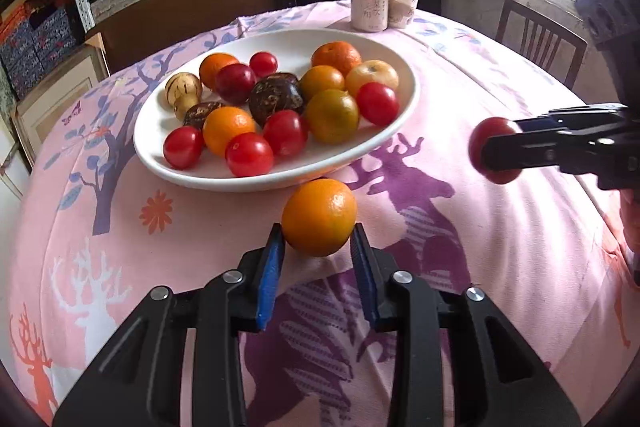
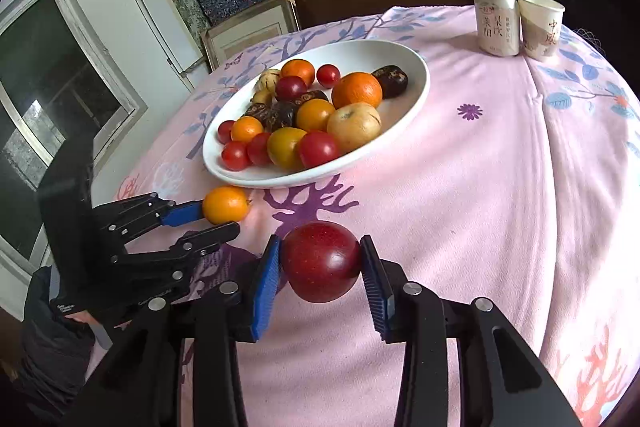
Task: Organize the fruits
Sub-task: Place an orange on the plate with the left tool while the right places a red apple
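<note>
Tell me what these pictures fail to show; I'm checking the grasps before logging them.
- Left wrist view: whether the left claw presses the orange or just brackets it.
- Right wrist view: underside of the red plum and whether it is lifted off the tablecloth.
- Both views: fruit buried in the plate pile.

The left hand-held gripper (image 1: pixel 318 239) clasps an orange (image 1: pixel 319 217) just before the white plate (image 1: pixel 280 43).
</note>
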